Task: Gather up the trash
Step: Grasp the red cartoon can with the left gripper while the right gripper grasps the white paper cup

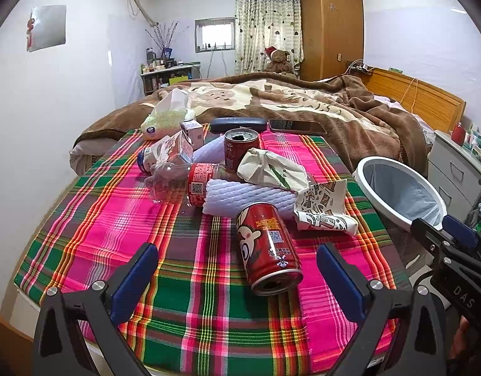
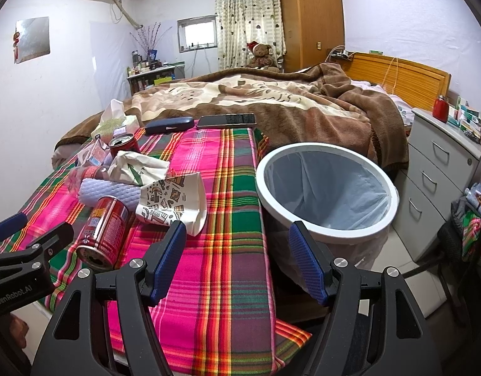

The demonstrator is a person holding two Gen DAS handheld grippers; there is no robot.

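— So, how far along is the trash collecting?

— Barely begun, I'd judge. The bin [image 2: 326, 185], at three o'clock off the plaid cloth [image 2: 228, 219], holds only its liner; nothing shows inside.

— And the rubbish?

— All on the cloth: the white foam sheet [image 1: 250, 195], a patterned paper bag [image 1: 325, 210] at two o'clock of the lying red can [image 1: 268, 247], a crumpled wrapper [image 1: 271, 169], a clear bottle [image 1: 184, 181], an upright can [image 1: 240, 148] at twelve.

— The grippers?

— The left gripper [image 1: 234, 269] has its fingers spread, empty, with the lying can between them. The right gripper [image 2: 237, 257] is spread too, holding nothing, near the bin.
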